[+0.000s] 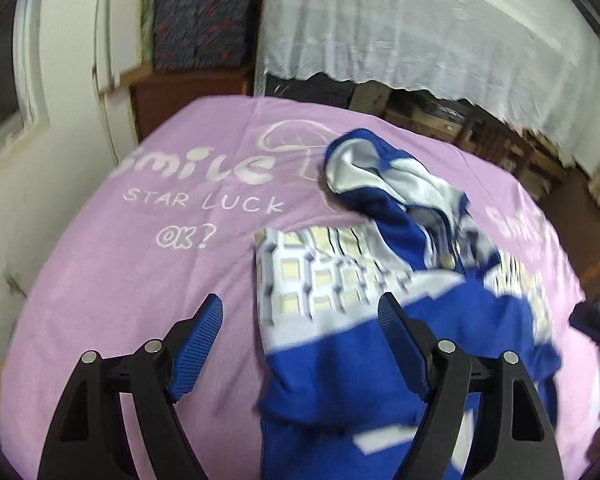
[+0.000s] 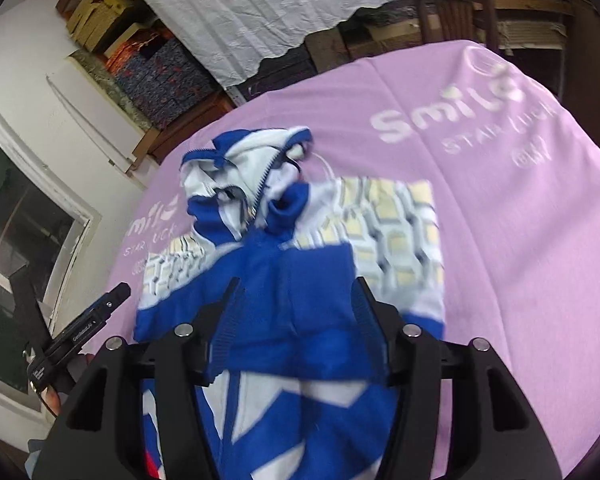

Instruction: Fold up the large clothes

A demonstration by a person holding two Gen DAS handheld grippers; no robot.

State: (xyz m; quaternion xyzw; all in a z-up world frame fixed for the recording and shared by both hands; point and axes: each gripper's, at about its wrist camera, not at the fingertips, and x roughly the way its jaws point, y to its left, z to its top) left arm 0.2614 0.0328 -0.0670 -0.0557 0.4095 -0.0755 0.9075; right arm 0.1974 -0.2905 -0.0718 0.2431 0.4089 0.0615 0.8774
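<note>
Garment: a blue-and-white hooded jacket [image 1: 380,264] with a zip and a pale checked panel, lying on the pink sheet [image 1: 120,260] that covers the bed.
Position: its body reaches toward the near edge of the sheet, under both grippers; the hood [image 2: 252,160] points toward the far edge, close to the printed "Smile / Star Luck" lettering.
Lay of cloth: hood crumpled and half turned out; one sleeve looks thrown across the chest; checked panels show on either side. Not flat and not squared.
Left gripper [image 1: 300,320]: jaws wide, nothing between the blue pads; one finger [image 1: 198,344] is over bare sheet, the other over the jacket's blue edge. Whether it touches the cloth I cannot tell.
Right gripper [image 2: 296,312]: jaws wide, straddling the blue midsection from above; no fabric looks pinched. Contact unclear through the blur.
Done, by my reading: the jacket is on the bed and roughly laid lengthwise; possibly one sleeve already brought in, though it may just be bunched.
Left: smooth the hood, settle both sleeves, fold the body over. Most of the job remains.
Surroundings: white lace cloth [image 1: 420,20] over furniture past the far edge; patterned boxes [image 2: 160,76] by the wall.
</note>
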